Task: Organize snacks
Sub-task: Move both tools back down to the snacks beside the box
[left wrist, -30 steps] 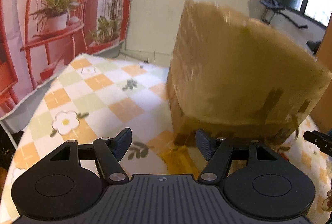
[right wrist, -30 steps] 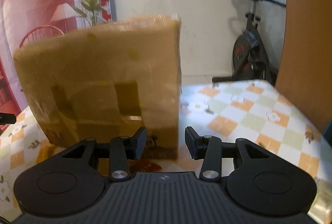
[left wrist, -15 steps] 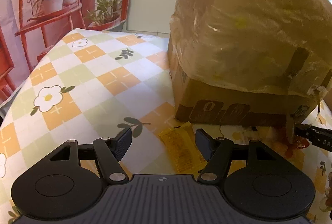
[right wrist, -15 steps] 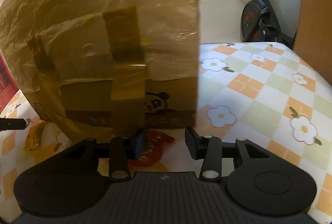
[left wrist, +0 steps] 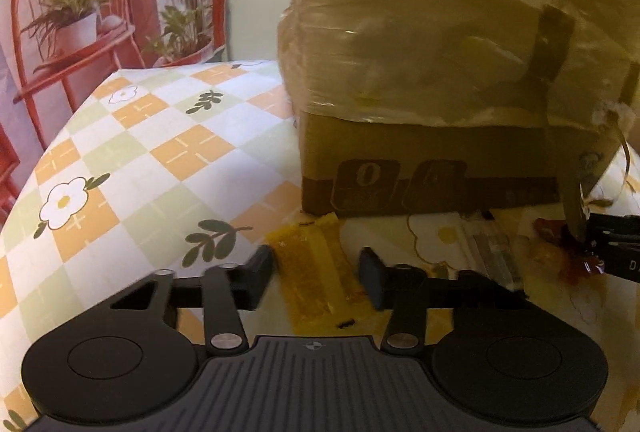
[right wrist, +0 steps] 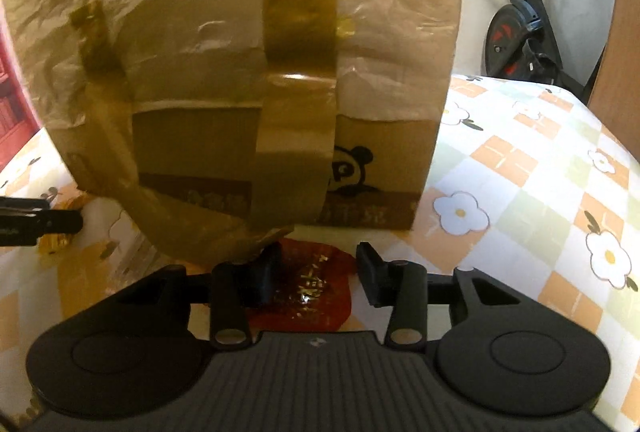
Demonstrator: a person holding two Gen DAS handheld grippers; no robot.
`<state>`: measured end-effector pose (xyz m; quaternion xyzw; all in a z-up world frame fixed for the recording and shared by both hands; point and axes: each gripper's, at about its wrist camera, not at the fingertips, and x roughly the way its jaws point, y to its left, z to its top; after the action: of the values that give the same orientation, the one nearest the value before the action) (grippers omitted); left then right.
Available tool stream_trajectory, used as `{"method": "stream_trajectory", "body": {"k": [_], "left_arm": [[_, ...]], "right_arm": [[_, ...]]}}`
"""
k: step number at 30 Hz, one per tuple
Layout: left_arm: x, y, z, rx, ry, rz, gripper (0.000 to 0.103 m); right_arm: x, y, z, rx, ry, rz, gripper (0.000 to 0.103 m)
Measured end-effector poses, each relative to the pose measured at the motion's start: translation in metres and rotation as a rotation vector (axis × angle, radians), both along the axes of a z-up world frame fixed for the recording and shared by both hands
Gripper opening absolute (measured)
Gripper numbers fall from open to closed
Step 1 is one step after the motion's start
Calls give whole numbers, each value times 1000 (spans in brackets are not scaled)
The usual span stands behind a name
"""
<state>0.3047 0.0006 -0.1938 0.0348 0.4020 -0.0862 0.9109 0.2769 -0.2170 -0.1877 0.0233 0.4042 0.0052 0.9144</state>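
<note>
A yellow snack packet (left wrist: 310,272) lies flat on the flowered tablecloth in front of a tall cardboard box (left wrist: 440,71) wrapped in plastic and brown tape. My left gripper (left wrist: 316,274) is low over the packet, one finger at each side of it, and the jaws are closing; the pads do not visibly press it. My right gripper (right wrist: 318,272) is open and straddles a shiny red packet (right wrist: 312,288) at the foot of the same box (right wrist: 240,71). Each gripper's tip shows at the edge of the other's view.
A clear silvery packet (left wrist: 490,250) lies right of the yellow one, with the red packet (left wrist: 560,244) beyond it. The checkered tablecloth (right wrist: 520,191) stretches out to the right of the box. An exercise bike (right wrist: 528,31) and a wooden panel (right wrist: 624,31) stand behind.
Both grippers have sunk toward the table and closer to the box. The left jaws have narrowed around the yellow packet. The right jaws keep their width, now over the red packet.
</note>
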Motion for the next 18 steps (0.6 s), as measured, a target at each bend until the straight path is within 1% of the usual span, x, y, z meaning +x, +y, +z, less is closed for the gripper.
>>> {"method": "stream_trajectory", "body": {"k": [10,12,18], "left_arm": [[-36,8,1,-32,13,-75,48],[-45,10,1,-35,14,-91,48],[-68,13,0,-67,8,-100,48]], "right_arm": [[-27,-2,2,-6,10,15,44],[-35,4,2,-7,12,14,44],[-46,12,5,-10,23,-9,44]]}}
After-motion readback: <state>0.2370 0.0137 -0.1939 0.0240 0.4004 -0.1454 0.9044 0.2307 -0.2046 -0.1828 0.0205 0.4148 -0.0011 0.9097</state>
